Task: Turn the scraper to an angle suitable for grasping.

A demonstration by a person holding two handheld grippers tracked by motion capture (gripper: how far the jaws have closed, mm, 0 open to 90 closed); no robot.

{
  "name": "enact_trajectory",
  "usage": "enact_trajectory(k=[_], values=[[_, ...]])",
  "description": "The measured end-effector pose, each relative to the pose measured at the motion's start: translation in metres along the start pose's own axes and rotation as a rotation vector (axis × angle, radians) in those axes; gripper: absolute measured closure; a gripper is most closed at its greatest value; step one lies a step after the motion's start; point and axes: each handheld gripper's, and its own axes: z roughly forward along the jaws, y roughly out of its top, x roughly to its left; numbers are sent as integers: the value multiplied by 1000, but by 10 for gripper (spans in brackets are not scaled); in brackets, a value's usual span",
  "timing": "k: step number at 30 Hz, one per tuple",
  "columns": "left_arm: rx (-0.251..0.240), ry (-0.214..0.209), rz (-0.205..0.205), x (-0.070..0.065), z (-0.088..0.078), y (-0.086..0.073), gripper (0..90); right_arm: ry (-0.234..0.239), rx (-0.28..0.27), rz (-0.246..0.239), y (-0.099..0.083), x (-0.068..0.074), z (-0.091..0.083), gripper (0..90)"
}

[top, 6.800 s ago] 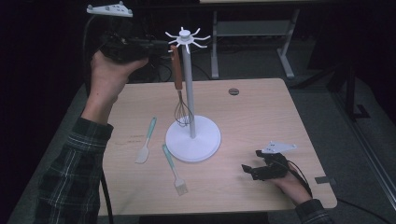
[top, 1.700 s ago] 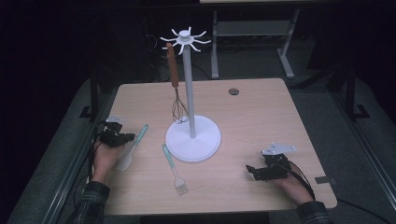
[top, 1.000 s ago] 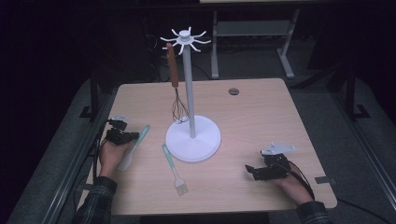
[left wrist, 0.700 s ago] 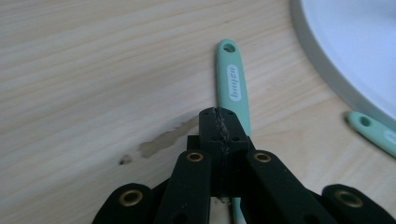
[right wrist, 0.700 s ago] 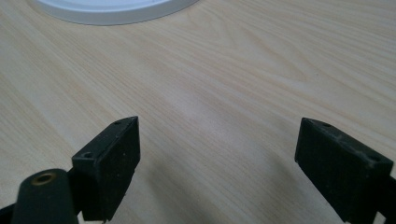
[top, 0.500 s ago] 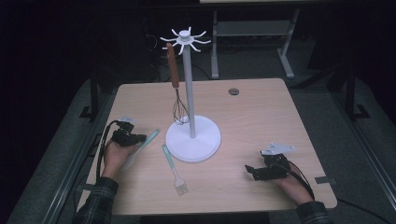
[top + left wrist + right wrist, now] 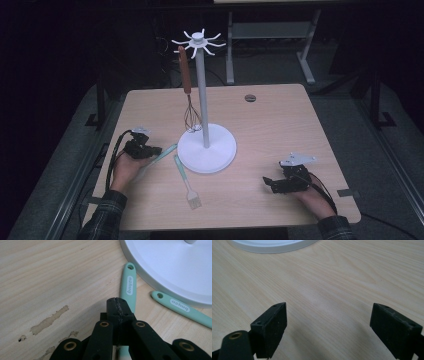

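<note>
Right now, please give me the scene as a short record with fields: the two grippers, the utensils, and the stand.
left gripper: jaws shut, tips over the handle of the mint spatula; whether they pinch it cannot be told
right gripper: jaws open, nothing between them, low over bare table
mint brush: flat on the table, handle end near the stand base
whisk: hangs from a hook of the stand, brown handle up
stand: white, round base, upright pole, hooks at the top
</note>
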Motion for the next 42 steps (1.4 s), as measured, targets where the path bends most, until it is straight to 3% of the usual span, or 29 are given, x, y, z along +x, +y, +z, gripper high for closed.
enact_trajectory(k=[2,7,8,12,16,21,29,35,42], values=[[-23,-1,-15,0,-6,-1,899,1,1,-2,0,0,0,143],[-50,-5,-5,-3,-19,-6,897,-1,-2,-1,0,0,0,143],[-47,-5,-7,-5,-23,-8,859,-1,-1,1,0,0,0,143],[-41,16,15,-11,-36,-22,831,-2,8,3,0,0,-1,143],[-40,9,8,-14,-42,-33,816,-2,9,2,0,0,-1,143],[-31,13,4,-15,-40,-41,800,-2,8,2,0,0,-1,143],[-3,41,34,-13,-33,-44,791,-3,6,2,0,-1,-1,143],[-7,62,48,-16,-32,-43,790,-4,5,1,0,-1,-2,143],[-22,99,37,-23,-31,-45,801,-3,8,-3,-1,-1,-1,143]])
